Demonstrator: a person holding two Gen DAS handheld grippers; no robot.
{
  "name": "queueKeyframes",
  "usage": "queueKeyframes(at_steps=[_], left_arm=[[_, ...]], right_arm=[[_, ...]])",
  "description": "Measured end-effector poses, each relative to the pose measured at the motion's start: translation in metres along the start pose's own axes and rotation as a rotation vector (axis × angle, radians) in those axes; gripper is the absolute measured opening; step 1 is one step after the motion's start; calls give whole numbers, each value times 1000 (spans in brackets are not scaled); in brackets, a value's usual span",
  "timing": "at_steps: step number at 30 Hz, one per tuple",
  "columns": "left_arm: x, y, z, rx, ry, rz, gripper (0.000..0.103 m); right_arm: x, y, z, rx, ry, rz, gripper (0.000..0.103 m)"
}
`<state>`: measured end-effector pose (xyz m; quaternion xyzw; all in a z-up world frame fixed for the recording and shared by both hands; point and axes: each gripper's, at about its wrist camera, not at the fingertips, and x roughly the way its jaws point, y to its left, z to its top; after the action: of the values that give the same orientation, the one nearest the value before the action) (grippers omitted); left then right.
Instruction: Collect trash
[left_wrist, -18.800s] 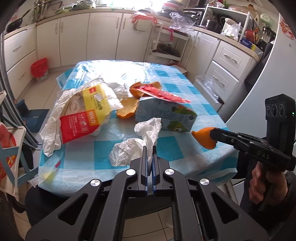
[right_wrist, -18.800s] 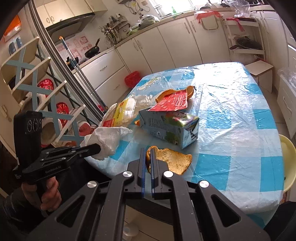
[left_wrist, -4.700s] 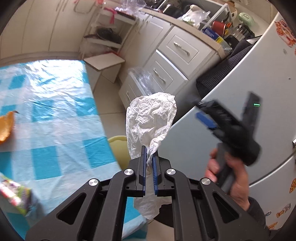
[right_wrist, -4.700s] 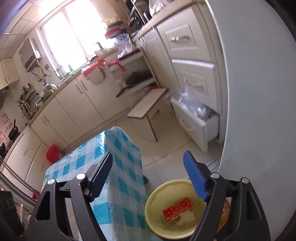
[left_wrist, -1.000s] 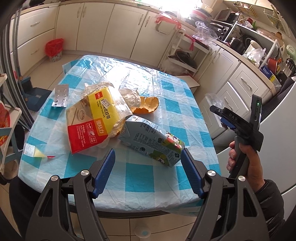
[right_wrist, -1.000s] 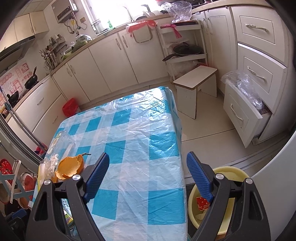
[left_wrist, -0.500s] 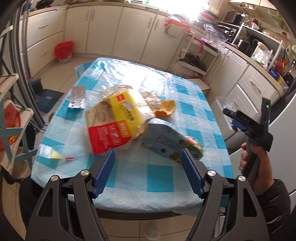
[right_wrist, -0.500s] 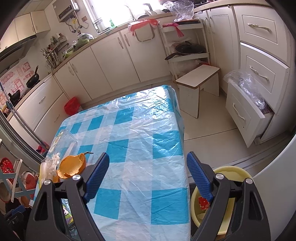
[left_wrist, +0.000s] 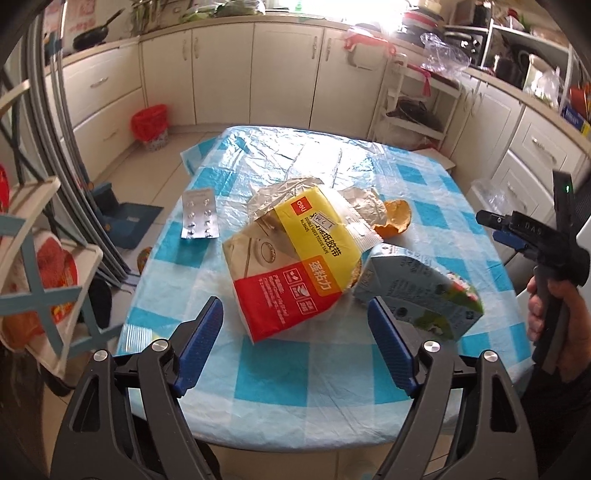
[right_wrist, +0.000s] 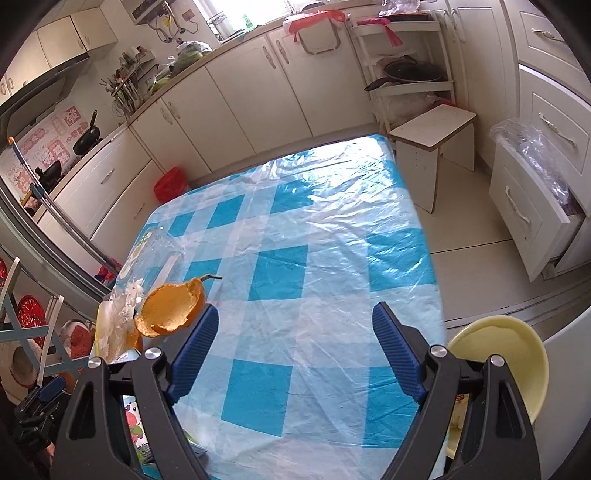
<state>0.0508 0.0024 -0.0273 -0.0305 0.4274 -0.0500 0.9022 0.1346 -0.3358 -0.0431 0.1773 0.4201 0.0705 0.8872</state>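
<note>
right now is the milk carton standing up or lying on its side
Lying on its side. The milk carton rests on the table on a long face, its gabled top tucked against the yellow and red packet.

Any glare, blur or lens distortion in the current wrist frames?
Left wrist: window blown out, sheen on the blue-checked plastic tablecloth, yellow-and-red tissue packet sharp. Right wrist: same sheen on the far cloth, cabinets bowed by fisheye, orange peel shell crisp.

Hand-held gripper (right_wrist: 291, 350) agape over checkered table (right_wrist: 332, 240).
</note>
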Motion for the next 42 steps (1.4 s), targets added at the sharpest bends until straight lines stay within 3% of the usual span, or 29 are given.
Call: queueKeyframes(at_steps=[7, 11, 13, 17, 19, 22, 25, 27, 29, 33, 36, 38, 39, 40, 41, 42], left_arm=[[27, -31, 10, 158, -14, 71, 81], [38, -46, 14, 237, -48, 150, 81], [42, -48, 16, 243, -61, 163, 81], [43, -39, 20, 189, -75, 114, 76], [44, -32, 21, 158, -70, 88, 57], [48, -18, 22, 109, -44, 65, 19], [47, -5, 22, 60, -42, 41, 4], [43, 4, 23, 24, -46, 12, 0], [39, 13, 24, -12, -51, -10, 0], [31, 29, 29, -63, -59, -43, 0], [25, 32, 31, -33, -52, -68, 0], [19, 32, 31, 10, -64, -38, 1], [19, 35, 33, 31, -59, -33, 6], [19, 37, 34, 42, -54, -26, 21], [19, 42, 37, 53, -56, -4, 47], [19, 49, 40, 59, -60, 9, 61]], right_arm=[[18, 20, -1, -45, 39, 30, 82], [24, 23, 2, -45, 45, 34, 82], [25, 22, 4, -35, 48, 42, 82], [29, 24, 7, -22, 52, 58, 82], [32, 29, 7, -29, 57, 66, 82], [39, 37, 7, -53, 72, 74, 82], [46, 45, 7, -85, 87, 69, 82], [51, 50, 7, -100, 92, 70, 82], [55, 54, 8, -112, 100, 80, 82], [63, 64, 7, -141, 115, 108, 70], [69, 70, 6, -156, 127, 113, 65], [73, 71, 6, -159, 134, 115, 60], [74, 72, 6, -159, 137, 115, 57], [76, 71, 6, -156, 141, 118, 55], [77, 70, 6, -154, 147, 123, 51], [77, 70, 6, -154, 144, 124, 49]])
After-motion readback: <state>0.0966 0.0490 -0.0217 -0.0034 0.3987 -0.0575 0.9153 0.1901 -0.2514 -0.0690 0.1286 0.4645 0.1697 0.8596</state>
